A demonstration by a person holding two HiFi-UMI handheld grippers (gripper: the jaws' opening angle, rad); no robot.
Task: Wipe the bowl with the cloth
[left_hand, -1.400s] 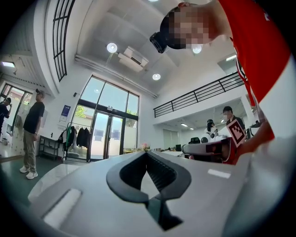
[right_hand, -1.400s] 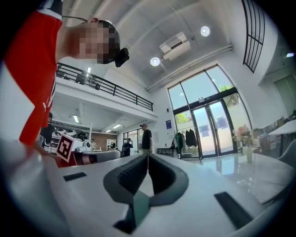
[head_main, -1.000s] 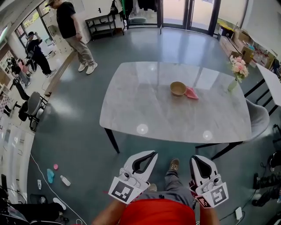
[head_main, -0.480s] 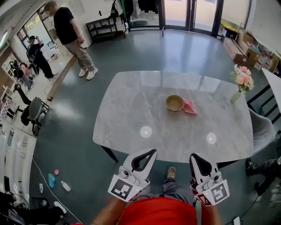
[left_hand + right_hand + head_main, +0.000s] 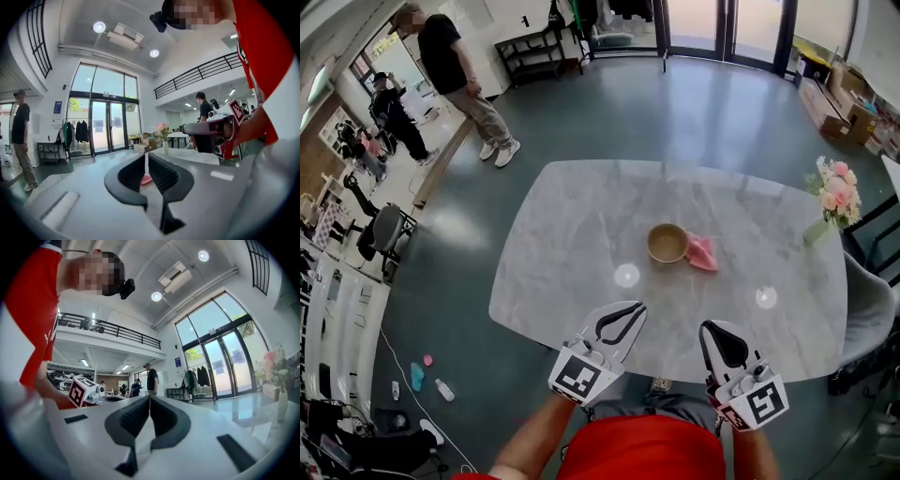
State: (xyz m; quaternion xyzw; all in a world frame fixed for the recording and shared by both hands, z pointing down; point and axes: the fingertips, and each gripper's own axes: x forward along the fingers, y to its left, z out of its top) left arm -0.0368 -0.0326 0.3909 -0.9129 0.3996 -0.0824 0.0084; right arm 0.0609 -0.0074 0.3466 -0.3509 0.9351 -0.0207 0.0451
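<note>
Right now, nearest to you, both tongs are held level in front of your red shirt, tips pointing at the near edge of the table (image 5: 572,272). The left gripper (image 5: 636,308) has its jaws pressed together with nothing between them. Its own view shows only a thin slit, with a pink sliver of the faraway cloth (image 5: 146,179) showing through. The right gripper (image 5: 712,330) is likewise closed on nothing, its ribbed pads meeting. Carrying them closed and side by side suits an approach, I judge. Neither tool is anywhere near the work yet, so wiping has not begun.

Farther out, toward the table's middle and slightly right, the bowl (image 5: 667,243) stands upright and looks empty. The cloth (image 5: 703,252) lies crumpled just beside it on the right, touching or nearly so. Laid together like that, they let one tong pick up the cloth while the other steadies the bowl. A vase of pink flowers (image 5: 830,202) stands at the far right edge, well apart from both.

Beyond the table, people stand at the far left near the glass doors.

As for writing, each marker cube (image 5: 578,375) carries a black-and-white square pattern. Nothing in any view reads as words, and a blue sign (image 5: 57,108) by the doors is too small to read.
</note>
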